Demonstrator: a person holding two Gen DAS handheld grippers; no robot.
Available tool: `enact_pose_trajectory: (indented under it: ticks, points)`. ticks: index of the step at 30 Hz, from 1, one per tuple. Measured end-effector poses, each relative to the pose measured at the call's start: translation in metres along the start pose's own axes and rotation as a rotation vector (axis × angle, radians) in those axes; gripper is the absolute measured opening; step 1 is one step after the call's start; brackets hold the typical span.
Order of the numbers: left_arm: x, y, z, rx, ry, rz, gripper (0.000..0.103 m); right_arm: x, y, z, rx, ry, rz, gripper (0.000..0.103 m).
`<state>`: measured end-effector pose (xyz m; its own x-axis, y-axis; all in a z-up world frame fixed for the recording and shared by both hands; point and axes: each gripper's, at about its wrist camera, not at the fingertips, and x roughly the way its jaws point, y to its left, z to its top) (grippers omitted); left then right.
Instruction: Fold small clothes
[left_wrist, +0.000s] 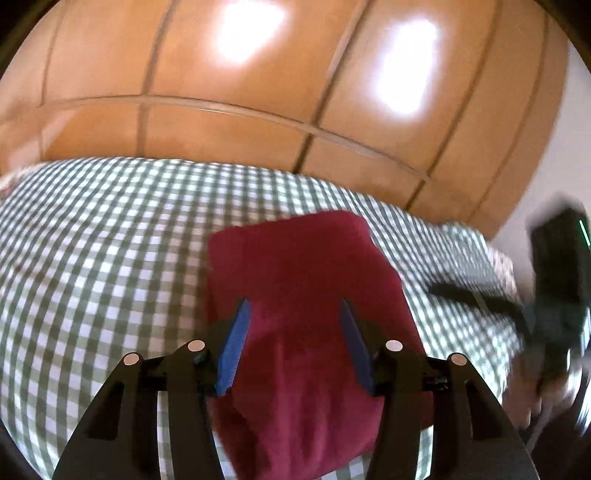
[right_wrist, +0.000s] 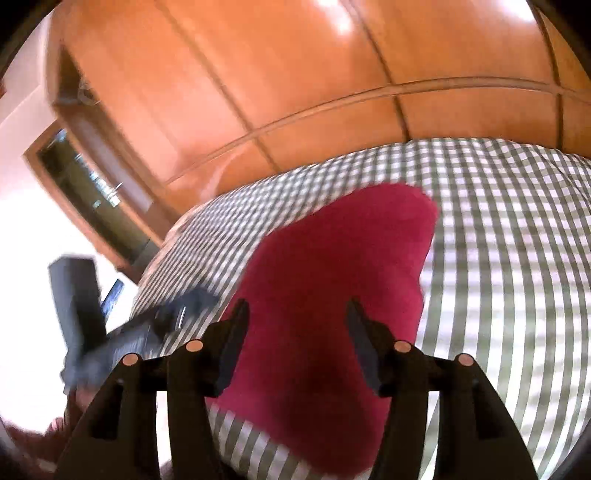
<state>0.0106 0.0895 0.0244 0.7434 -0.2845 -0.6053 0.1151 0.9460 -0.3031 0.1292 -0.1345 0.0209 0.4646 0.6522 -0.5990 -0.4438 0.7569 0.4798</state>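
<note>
A dark red cloth (left_wrist: 303, 280) lies folded into a rough rectangle on the green-and-white checked bed cover (left_wrist: 103, 251). My left gripper (left_wrist: 293, 314) is open above the cloth's near part, its blue pads (left_wrist: 236, 339) apart and holding nothing. In the right wrist view the same red cloth (right_wrist: 332, 266) lies on the checked cover (right_wrist: 509, 236). My right gripper (right_wrist: 295, 314) is open above it and empty. The right gripper shows blurred at the right edge of the left wrist view (left_wrist: 554, 295); the left gripper shows blurred at the left of the right wrist view (right_wrist: 92, 325).
A glossy wooden wardrobe (left_wrist: 258, 92) stands behind the bed, also in the right wrist view (right_wrist: 295, 74). A wood-framed opening (right_wrist: 85, 192) and a white wall (right_wrist: 22, 221) are at the left there. The bed's edge (right_wrist: 162, 266) runs near the left gripper.
</note>
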Motion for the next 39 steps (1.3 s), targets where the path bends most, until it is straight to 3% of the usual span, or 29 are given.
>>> enact_pose_trajectory:
  ticks: [3, 7, 13, 16, 18, 20, 28, 31, 33, 39]
  points:
    - [0.021, -0.002, -0.011, 0.015, 0.067, 0.024, 0.044, 0.037, -0.016, 0.022, 0.041, 0.052, -0.052, 0.055]
    - [0.044, 0.016, -0.034, -0.026, 0.146, 0.069, 0.044, 0.083, -0.043, 0.031, 0.106, 0.107, -0.112, 0.054]
    - [0.041, 0.02, -0.039, -0.059, 0.11, 0.069, 0.044, 0.115, -0.059, 0.032, 0.088, 0.117, -0.162, 0.053]
    - [0.03, 0.014, -0.032, -0.071, 0.098, 0.085, 0.049, 0.105, -0.058, 0.032, 0.071, 0.093, -0.157, 0.055]
    - [0.022, 0.007, -0.028, -0.052, 0.071, 0.111, 0.06, 0.087, -0.049, 0.028, 0.065, 0.057, -0.154, 0.075]
    - [0.014, 0.003, -0.026, -0.041, 0.041, 0.156, 0.068, 0.068, -0.041, 0.026, 0.049, 0.007, -0.163, 0.08]
    - [-0.008, -0.004, -0.03, -0.029, 0.006, 0.188, 0.068, 0.012, -0.01, -0.026, -0.061, -0.041, -0.188, 0.081]
    - [-0.012, -0.008, -0.033, -0.011, 0.001, 0.203, 0.068, -0.002, -0.001, -0.049, -0.089, -0.035, -0.205, 0.086]
    - [-0.011, -0.007, -0.033, -0.01, -0.003, 0.213, 0.074, -0.005, 0.001, -0.06, -0.092, -0.029, -0.224, 0.091]
    - [-0.008, -0.006, -0.04, -0.017, 0.016, 0.226, 0.074, 0.008, -0.002, -0.09, -0.065, 0.046, -0.254, 0.092]
